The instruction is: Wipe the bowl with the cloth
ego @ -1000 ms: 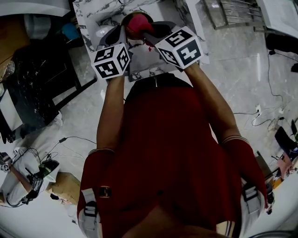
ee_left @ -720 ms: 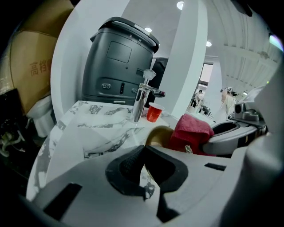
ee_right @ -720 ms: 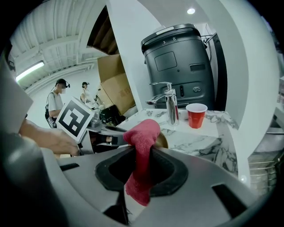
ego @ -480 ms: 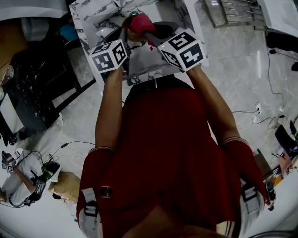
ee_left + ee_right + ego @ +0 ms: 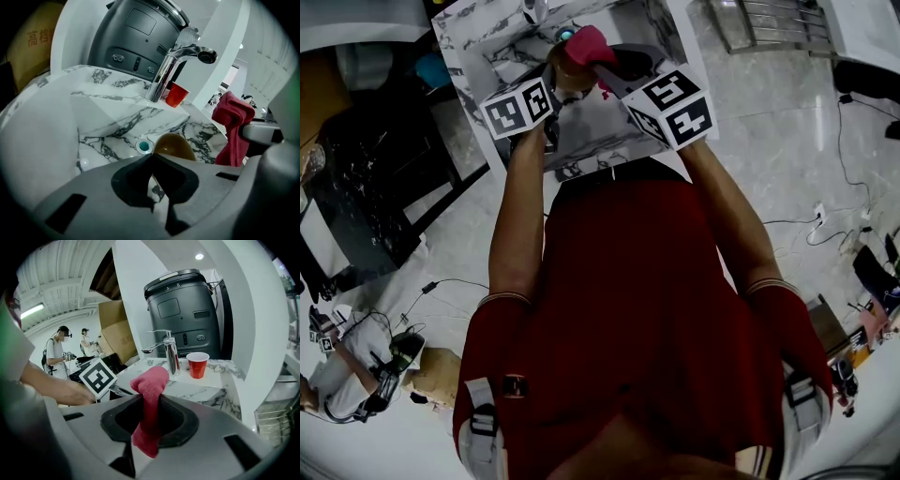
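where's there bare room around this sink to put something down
Bare, in the left gripper view: the back ledge left of the faucet, and the basin's left slope out from the drain. Crowded: right of the drain, where the bowl, the cloth, the left tongs and right tongs bunch together; the red cup takes the ledge beside the faucet.

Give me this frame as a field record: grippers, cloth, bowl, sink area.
left gripper: fingers together, aimed down into the sink
right gripper: shut on cloth
cloth: red, bunched, sticking up past the fingers
bowl: brown, at the basin by the drain, just past the left fingertips; held or not, cannot tell
sink: white marble with dark veins
drain: teal, left of bowl
faucet: chrome, at back edge
cup: red, beside faucet
wipe: cloth not yet on bowl
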Available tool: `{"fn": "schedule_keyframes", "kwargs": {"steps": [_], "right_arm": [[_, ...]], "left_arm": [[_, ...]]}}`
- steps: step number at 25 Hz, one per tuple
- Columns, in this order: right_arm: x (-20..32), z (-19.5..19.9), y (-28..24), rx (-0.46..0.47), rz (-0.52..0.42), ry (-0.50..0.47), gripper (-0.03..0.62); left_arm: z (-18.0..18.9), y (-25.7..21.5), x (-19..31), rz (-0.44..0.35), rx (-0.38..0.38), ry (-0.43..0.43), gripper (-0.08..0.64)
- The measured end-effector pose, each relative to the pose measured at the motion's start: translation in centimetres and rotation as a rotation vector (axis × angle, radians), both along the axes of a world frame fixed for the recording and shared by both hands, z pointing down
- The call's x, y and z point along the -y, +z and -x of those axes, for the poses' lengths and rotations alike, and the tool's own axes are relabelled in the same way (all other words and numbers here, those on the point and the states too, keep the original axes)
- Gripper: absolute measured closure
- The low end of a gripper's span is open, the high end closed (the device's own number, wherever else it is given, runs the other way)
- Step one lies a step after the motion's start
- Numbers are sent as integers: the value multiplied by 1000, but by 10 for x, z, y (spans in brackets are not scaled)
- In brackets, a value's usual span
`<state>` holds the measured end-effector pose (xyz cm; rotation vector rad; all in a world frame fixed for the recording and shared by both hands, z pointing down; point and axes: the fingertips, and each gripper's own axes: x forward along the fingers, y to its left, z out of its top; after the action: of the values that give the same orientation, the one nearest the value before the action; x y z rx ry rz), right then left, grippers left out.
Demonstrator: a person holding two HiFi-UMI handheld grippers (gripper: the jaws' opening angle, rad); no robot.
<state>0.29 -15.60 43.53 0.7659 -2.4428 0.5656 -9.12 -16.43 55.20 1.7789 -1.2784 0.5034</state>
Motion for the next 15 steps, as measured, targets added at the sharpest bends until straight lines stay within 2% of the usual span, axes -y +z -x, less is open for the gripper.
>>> {"fn": "schedule_keyframes", "kwargs": {"steps": [9, 15], "right_arm": [[5, -3, 1, 3, -4, 14, 511], [5, -5, 1, 2, -4, 20, 510]], "left_arm": [[-1, 30, -3, 94, -24, -10, 545], [-2, 40, -5, 131, -72, -35, 545]]}}
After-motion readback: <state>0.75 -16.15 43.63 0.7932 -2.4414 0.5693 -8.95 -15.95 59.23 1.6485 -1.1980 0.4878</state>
